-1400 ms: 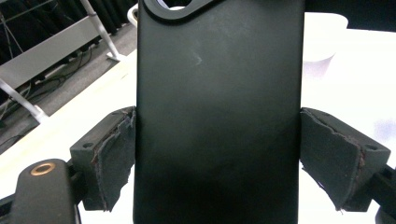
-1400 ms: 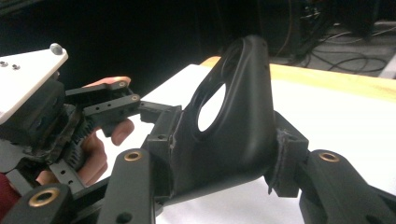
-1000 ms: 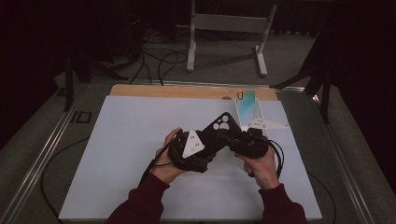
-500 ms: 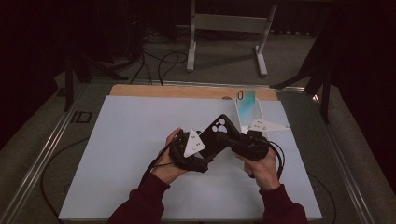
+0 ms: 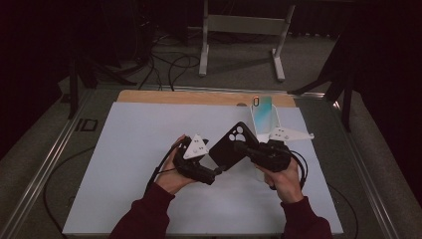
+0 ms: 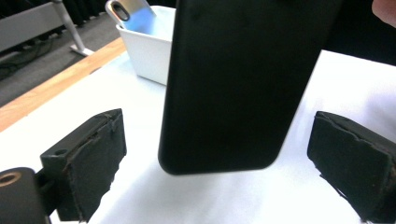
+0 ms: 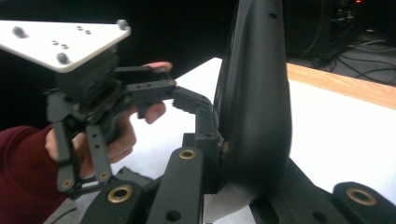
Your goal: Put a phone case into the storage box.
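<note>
Right tool [image 7: 243, 158] clamps black phone case [image 7: 257, 93] upright.

Phone case [image 5: 230, 147]: matte black, plain, with round camera cut-outs. Left gripper [image 5: 215, 172]: black body and jaws, light grey top plate. Right gripper [image 5: 238, 146]: black, brass-coloured pivot rings, grey plate. Bin [image 5: 265, 124] near the table's far right corner: white. Phone [image 5: 263, 103] in it: pale blue-green gradient. Table [image 5: 134, 144]: white sheet, bare wood strip along the far edge. Sleeves [image 5: 144, 219]: dark maroon.
</note>
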### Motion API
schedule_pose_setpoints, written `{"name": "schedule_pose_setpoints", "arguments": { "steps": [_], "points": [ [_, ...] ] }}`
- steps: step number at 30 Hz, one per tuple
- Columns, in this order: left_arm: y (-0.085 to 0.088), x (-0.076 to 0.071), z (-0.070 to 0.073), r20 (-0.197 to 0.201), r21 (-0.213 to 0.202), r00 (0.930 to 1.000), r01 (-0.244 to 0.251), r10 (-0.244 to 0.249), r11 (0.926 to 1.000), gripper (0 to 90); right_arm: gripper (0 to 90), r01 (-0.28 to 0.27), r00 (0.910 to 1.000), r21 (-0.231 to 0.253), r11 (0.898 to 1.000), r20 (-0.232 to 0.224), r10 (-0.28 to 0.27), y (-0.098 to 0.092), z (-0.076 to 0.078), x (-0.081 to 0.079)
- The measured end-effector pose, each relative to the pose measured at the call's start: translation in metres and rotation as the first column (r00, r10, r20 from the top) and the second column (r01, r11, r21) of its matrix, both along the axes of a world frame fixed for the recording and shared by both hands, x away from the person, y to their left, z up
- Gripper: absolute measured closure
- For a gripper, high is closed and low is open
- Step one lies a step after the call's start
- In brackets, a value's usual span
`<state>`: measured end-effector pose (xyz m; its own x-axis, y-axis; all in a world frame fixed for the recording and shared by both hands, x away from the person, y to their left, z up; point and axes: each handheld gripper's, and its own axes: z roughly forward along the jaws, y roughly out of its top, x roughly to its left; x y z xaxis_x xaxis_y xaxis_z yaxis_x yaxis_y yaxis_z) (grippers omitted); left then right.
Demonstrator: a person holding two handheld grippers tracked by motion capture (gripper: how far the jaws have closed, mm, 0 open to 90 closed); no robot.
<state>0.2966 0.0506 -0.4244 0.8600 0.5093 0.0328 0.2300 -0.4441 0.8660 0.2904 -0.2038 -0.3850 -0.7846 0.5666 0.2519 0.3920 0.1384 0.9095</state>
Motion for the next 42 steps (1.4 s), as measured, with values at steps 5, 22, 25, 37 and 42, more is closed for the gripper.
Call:
{"name": "schedule_pose_setpoints", "arguments": {
  "steps": [5, 22, 25, 37, 42],
  "points": [
    [-0.002, 0.000, -0.001, -0.027, -0.019, 0.9984, 0.049, -0.050, 0.9986, 10.9, 86.0, -0.057, 0.9983, 0.000, 0.998, 0.015, 0.057, 0.003, 0.002, -0.004],
    [0.001, 0.002, -0.005, -0.087, -0.071, 0.9810, 0.168, -0.174, 0.9832, 34.5, 86.1, -0.183, 0.9812, -0.024, 0.983, 0.058, 0.184, 0.000, 0.005, -0.008],
    [0.001, 0.002, -0.005, -0.086, -0.071, 0.9798, 0.174, -0.180, 0.9821, 35.2, 86.1, -0.191, 0.9790, -0.029, 0.981, 0.067, 0.193, 0.000, 0.005, -0.008],
    [0.001, -0.001, -0.008, -0.093, -0.050, 0.9723, 0.211, -0.214, 0.9763, 52.1, 85.7, -0.186, 0.9801, -0.038, 0.982, 0.062, 0.188, -0.005, 0.004, -0.005],
    [-0.002, -0.004, -0.012, -0.072, -0.008, 0.9734, 0.217, -0.217, 0.9760, 68.7, 70.6, -0.170, 0.9823, -0.039, 0.985, 0.072, 0.173, -0.006, 0.004, -0.004]
  ]
}}
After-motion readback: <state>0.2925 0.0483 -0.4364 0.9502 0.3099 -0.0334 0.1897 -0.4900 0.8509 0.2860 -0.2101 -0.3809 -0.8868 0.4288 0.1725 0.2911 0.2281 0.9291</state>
